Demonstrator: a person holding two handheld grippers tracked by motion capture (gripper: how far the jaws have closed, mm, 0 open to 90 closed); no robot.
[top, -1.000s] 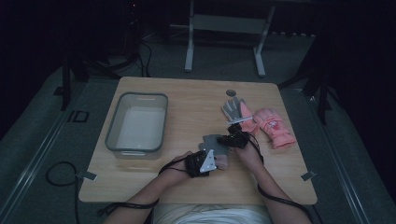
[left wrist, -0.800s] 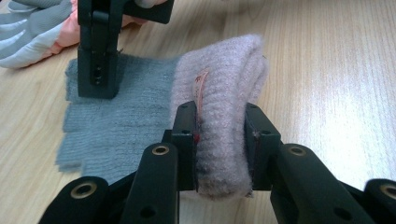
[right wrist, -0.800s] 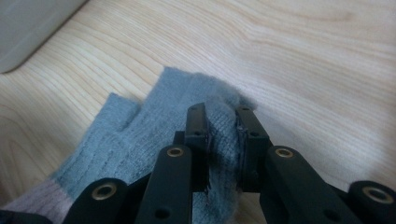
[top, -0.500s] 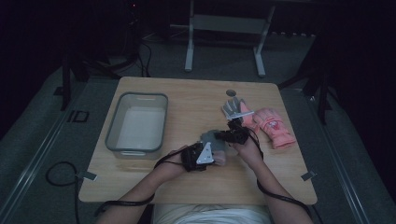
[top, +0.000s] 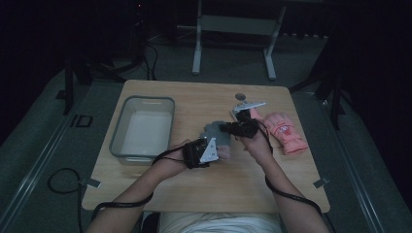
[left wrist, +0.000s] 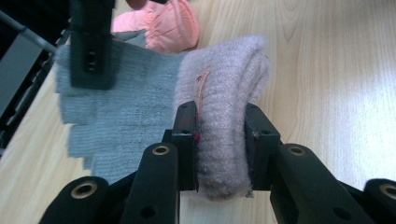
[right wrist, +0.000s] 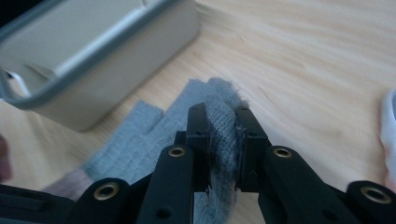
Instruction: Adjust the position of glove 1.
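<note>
A grey knit glove with a pale pink cuff hangs stretched between my two grippers, just above the wooden table. My left gripper is shut on the folded cuff, whose wool bulges between its pads. My right gripper is shut on the glove's grey finger end. In the left gripper view the right gripper's black jaw stands over the grey knit at upper left. A pink padded mitten lies flat on the table to the right of my right hand.
A clear rectangular bin with a grey rim stands on the left half of the table, close to the glove's finger end. A small dark round object lies near the far edge. Cables trail from both grippers over the front edge.
Both hands have risen together and shifted slightly away from the person, carrying the grey glove off the tabletop. The pink mitten and the bin have stayed in place.
</note>
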